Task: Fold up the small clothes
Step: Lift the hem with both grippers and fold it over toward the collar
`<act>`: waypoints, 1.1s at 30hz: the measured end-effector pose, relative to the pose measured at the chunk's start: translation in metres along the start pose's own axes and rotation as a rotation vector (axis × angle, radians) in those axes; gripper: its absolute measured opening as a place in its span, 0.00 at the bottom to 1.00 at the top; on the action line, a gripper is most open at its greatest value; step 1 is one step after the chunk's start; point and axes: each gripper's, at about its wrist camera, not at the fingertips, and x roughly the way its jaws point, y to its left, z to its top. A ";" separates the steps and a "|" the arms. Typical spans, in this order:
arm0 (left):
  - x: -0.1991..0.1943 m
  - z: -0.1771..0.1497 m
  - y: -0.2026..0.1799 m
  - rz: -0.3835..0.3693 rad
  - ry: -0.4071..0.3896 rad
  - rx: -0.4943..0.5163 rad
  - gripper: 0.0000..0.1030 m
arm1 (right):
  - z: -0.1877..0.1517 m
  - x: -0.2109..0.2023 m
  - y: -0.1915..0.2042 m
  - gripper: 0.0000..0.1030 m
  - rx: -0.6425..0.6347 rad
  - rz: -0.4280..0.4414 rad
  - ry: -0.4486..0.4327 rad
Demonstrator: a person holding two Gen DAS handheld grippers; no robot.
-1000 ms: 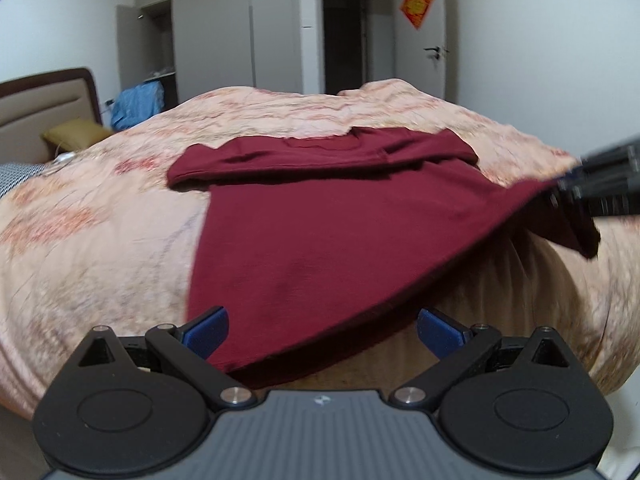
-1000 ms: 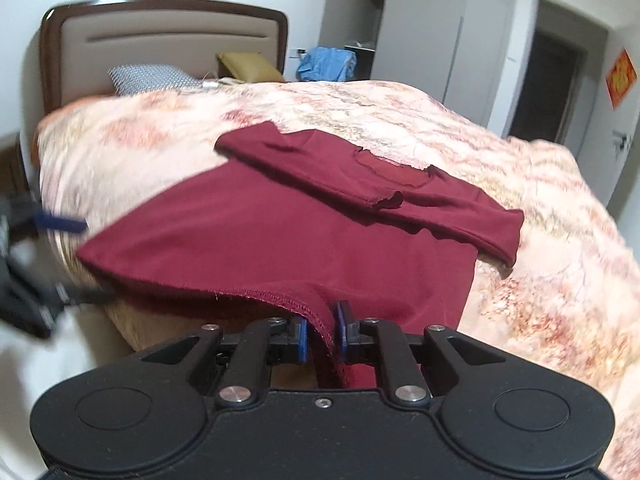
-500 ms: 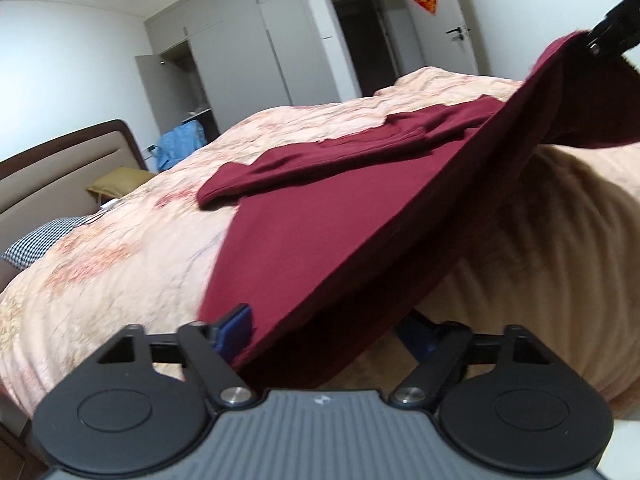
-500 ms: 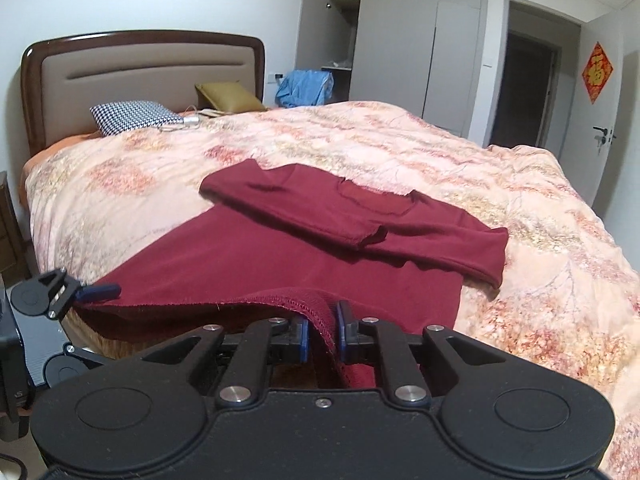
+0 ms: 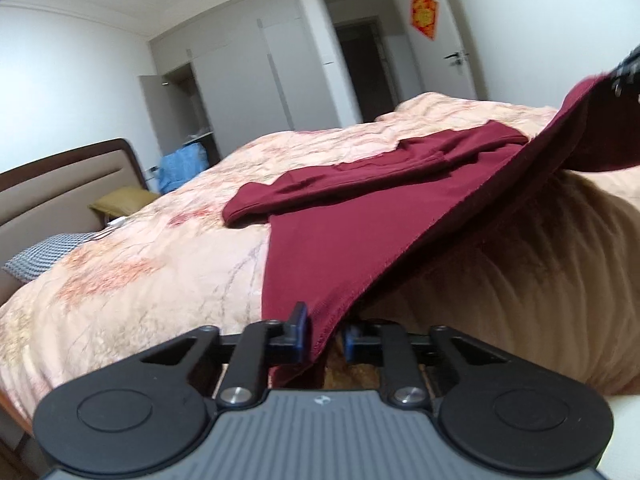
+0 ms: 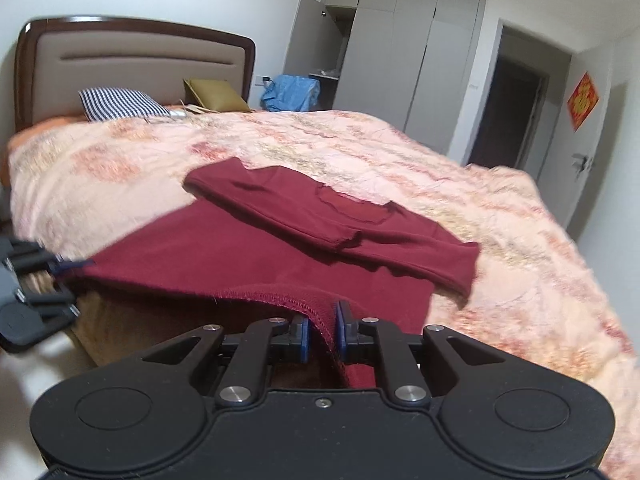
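Left wrist view, left gripper (image 5: 324, 334): its jaws have just been closing; one second ago they stood wide apart with the hem only lying between them, and now the blue pads pinch the hem corner of the dark red shirt (image 5: 360, 232).
Left wrist view, shirt: it lies on the floral bedspread (image 5: 132, 280), sleeves folded across the chest; the hem now runs stretched in the air up to the right gripper (image 5: 626, 72), which stood lower in this view before.
Left wrist view, room: the view is more tilted than before.
Right wrist view, right gripper (image 6: 322, 334): clamped on the other hem corner of the shirt (image 6: 256, 256), the same as one second ago.
Right wrist view, left gripper (image 6: 60, 266): blurred at the left edge, now touching the far hem corner; earlier it was open around it.
Right wrist view, background: checked pillow (image 6: 120, 104) and headboard (image 6: 136, 56) beyond the shirt.
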 end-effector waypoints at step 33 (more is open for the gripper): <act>-0.140 0.027 0.017 -0.034 -0.085 -0.050 0.04 | -0.062 -0.147 0.029 0.05 -0.134 -0.019 -0.147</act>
